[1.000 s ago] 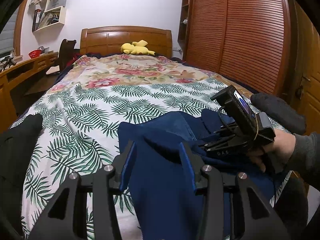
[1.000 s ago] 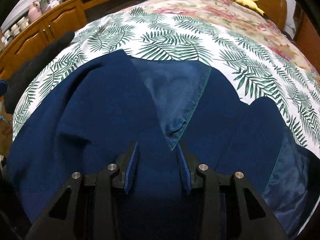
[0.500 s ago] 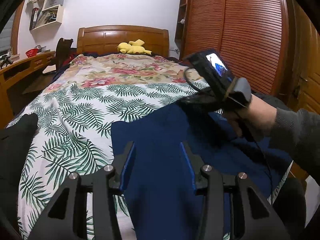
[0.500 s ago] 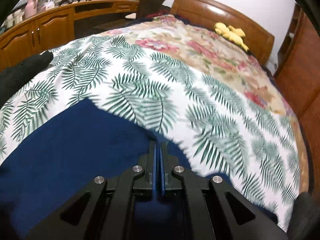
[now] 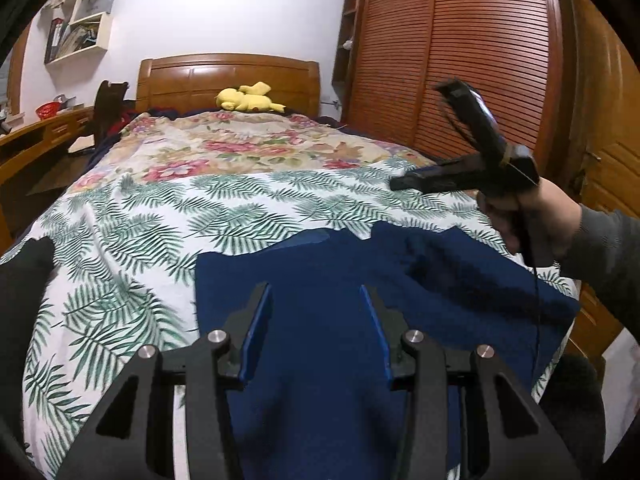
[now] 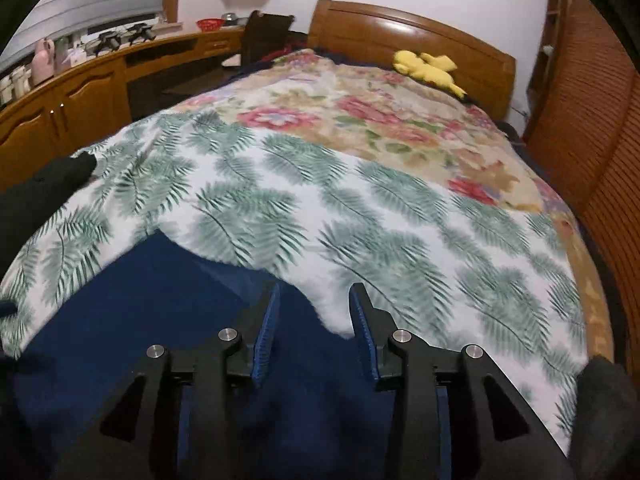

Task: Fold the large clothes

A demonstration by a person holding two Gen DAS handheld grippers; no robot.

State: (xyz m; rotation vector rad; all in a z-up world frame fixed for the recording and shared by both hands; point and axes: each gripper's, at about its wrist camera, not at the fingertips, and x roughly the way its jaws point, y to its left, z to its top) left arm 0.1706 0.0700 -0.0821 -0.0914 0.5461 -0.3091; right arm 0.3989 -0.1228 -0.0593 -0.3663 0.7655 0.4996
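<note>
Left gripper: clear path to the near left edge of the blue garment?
Probably yes. The left gripper hangs open right over the blue garment, whose left edge lies bare on the leaf-print sheet. The right gripper is raised off to the right.

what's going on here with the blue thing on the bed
A person is folding a dark blue garment spread on a leaf-print bedspread. The left gripper hovers open over the garment, holding nothing. The right gripper, seen raised in the person's hand, has just been opening, with nothing between its fingers. The garment lies on the bed, held by neither gripper.
</note>
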